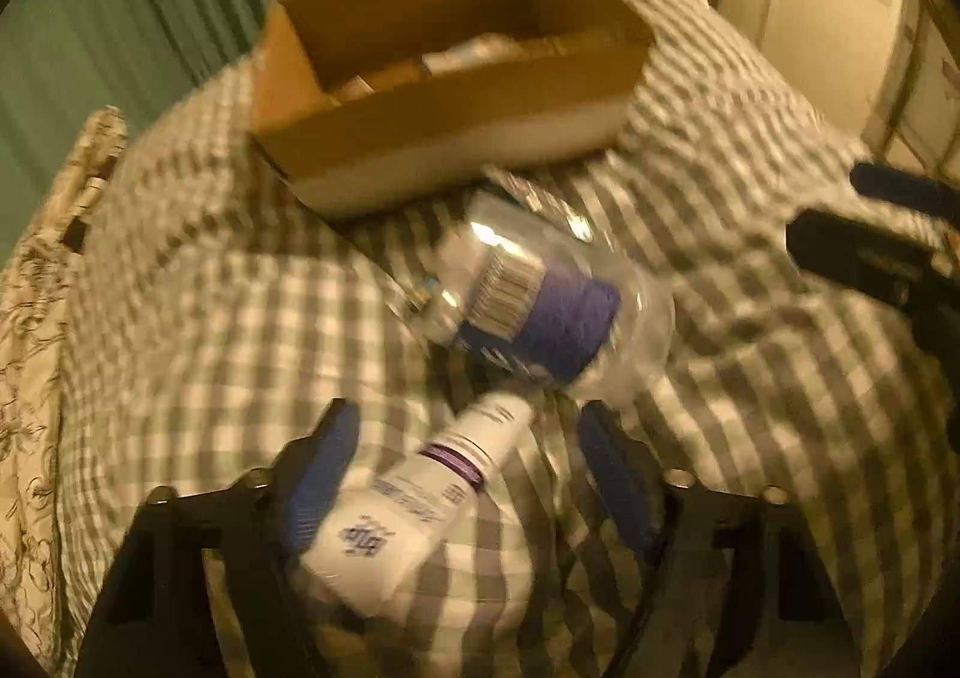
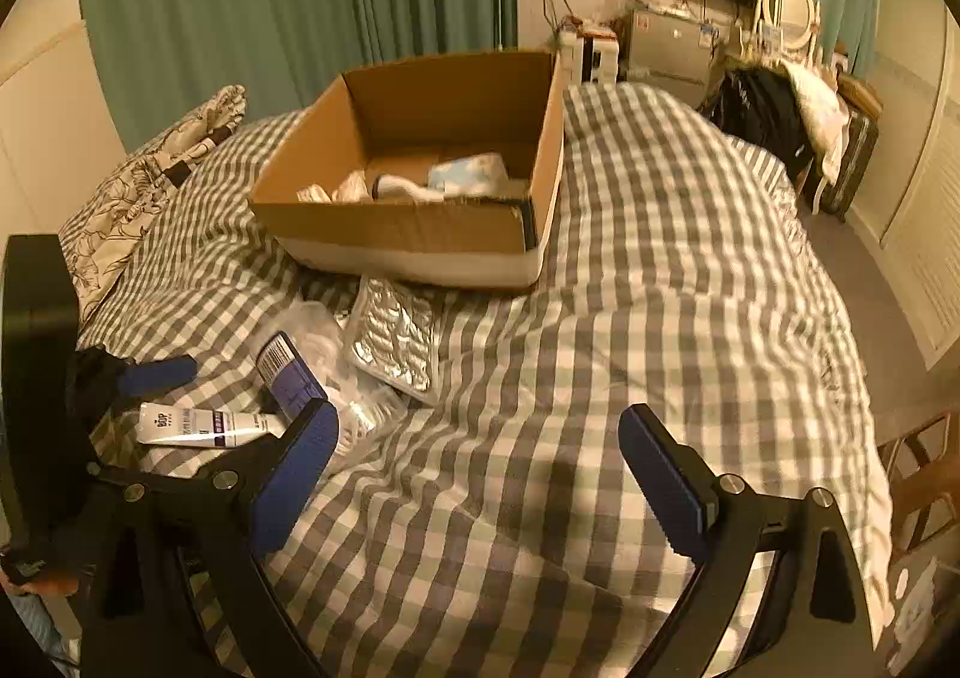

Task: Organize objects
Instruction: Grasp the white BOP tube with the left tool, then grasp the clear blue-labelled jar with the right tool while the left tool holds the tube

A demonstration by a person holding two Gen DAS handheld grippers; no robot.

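Two blue-padded fingers (image 1: 327, 474) of the left gripper (image 1: 468, 474) stand partly open around a white tube (image 1: 414, 522); the left pad lies against the tube's flat end, the right pad stands clear, so no grip is confirmed. The tube lies on the checked bedspread (image 1: 180, 318), its cap toward a clear plastic packet with a purple label (image 1: 540, 306). Beyond sits an open cardboard box (image 2: 420, 234) holding small items. The right gripper (image 2: 480, 474) hangs wide open and empty over bare bedspread, a foil blister sheet (image 2: 396, 342) ahead of it.
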